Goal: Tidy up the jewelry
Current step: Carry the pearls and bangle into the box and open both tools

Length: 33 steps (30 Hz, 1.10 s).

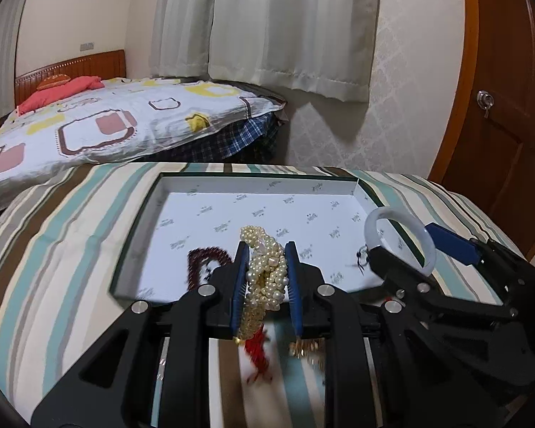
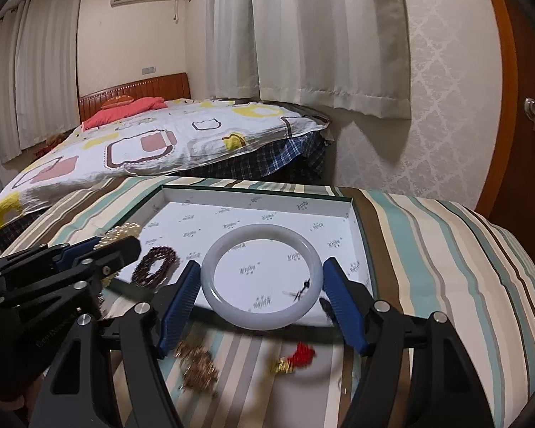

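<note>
1. We are gripping with the left gripper (image 1: 266,249) a bunched pearl strand (image 1: 265,278): the ribbed blue pads are pressing on both sides of the cluster of small, round, cream beads, and a red tassel (image 1: 258,356) is dangling blurred below it.
2. We are holding with the right gripper (image 2: 262,265) a bangle (image 2: 262,281), a smooth, milky-white, translucent ring; its blue pads are standing wide apart yet touching the ring's outer edge on either side, so they are bracing it between them.
3. Both pieces are hovering over the near edge of the tray (image 2: 253,192), a shallow rectangular box lid with a dark green outer rim, low white walls and white paper printed with small grey marks.
4. Inside the tray, at its near left corner, a dark red-brown beaded bracelet (image 2: 155,267) is lying in a loose loop of tiny grainy beads.
5. Inside the tray near its front edge, a small dark knotted cord (image 2: 297,292) is showing through the bangle's ring.
6. In front of the tray, a heap of small gold-coloured links (image 2: 198,367) and a red-and-gold charm (image 2: 296,356) are lying on the striped cloth (image 2: 446,249), both blurred.
7. The cloth under the tray is carrying teal, brown, cream and grey bands.
</note>
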Motion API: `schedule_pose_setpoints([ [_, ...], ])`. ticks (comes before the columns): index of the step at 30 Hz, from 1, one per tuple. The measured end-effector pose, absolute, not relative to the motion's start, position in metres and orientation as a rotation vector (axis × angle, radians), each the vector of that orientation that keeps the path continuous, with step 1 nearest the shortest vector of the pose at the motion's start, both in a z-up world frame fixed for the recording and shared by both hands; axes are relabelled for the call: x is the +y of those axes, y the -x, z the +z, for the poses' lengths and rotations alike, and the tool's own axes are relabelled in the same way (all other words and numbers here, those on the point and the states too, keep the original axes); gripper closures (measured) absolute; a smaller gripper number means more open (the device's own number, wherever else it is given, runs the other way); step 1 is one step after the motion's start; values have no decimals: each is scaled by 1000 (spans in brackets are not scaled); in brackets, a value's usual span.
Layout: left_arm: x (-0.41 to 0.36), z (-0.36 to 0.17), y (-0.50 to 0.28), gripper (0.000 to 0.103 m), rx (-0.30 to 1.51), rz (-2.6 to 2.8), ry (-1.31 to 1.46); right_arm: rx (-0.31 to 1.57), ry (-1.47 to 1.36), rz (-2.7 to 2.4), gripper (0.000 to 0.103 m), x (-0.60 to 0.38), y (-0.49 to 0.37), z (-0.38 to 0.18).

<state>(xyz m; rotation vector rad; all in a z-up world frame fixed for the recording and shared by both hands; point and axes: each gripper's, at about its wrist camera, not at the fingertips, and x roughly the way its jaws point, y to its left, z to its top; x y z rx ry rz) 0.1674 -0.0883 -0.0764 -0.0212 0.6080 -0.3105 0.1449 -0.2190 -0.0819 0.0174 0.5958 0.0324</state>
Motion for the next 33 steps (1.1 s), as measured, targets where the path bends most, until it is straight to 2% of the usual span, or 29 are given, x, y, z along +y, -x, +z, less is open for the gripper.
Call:
schedule_pose_setpoints([
  [15, -104, -123, -237, 83, 773, -304, 41, 766, -52, 57, 34, -237, -203, -122],
  [27, -105, -139, -252, 82, 881, -305, 42, 869, -83, 88, 34, -241, -215, -137],
  [30, -104, -139, -252, 78, 888, -300, 47, 877, -84, 89, 34, -242, -218, -139],
  [33, -100, -138, -253, 66, 882, -289, 58, 878, -86, 83, 34, -243, -217, -138],
])
